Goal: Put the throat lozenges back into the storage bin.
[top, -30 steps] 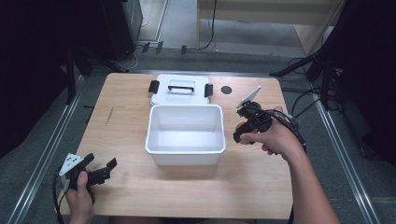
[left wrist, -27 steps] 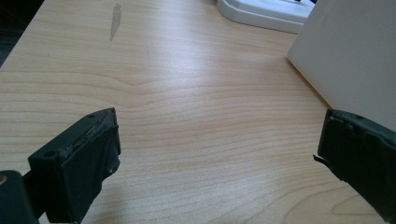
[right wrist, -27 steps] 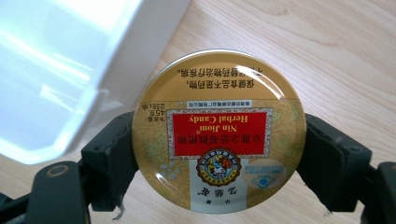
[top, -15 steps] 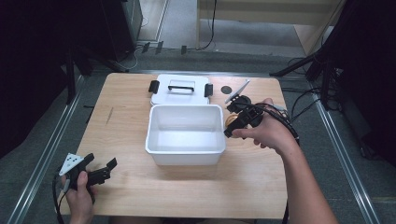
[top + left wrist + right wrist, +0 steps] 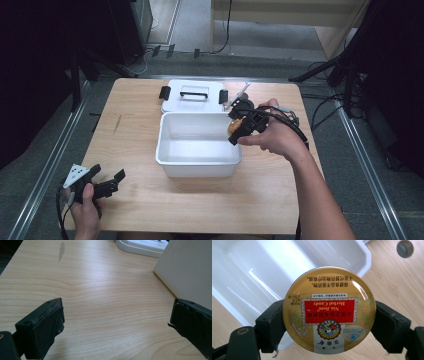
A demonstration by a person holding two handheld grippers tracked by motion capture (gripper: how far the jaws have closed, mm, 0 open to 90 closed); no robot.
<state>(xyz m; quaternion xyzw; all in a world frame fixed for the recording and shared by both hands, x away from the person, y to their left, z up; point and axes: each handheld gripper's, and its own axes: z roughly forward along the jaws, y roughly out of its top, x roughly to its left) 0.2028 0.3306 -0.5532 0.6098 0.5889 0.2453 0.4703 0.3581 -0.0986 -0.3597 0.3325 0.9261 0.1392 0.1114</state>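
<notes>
Gripping a round gold candy tin (image 5: 329, 310), our right gripper (image 5: 240, 127) hangs over the right rim of the white bin (image 5: 197, 170); our left gripper (image 5: 107, 185), jaws spread wide, rests at the table's (image 5: 135, 110) near-left corner.

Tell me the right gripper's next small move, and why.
Probably carry the tin a little farther over the bin and lower it inside. The right gripper grips the tin at the bin's right rim, and the bin looks empty, so there's room.
</notes>
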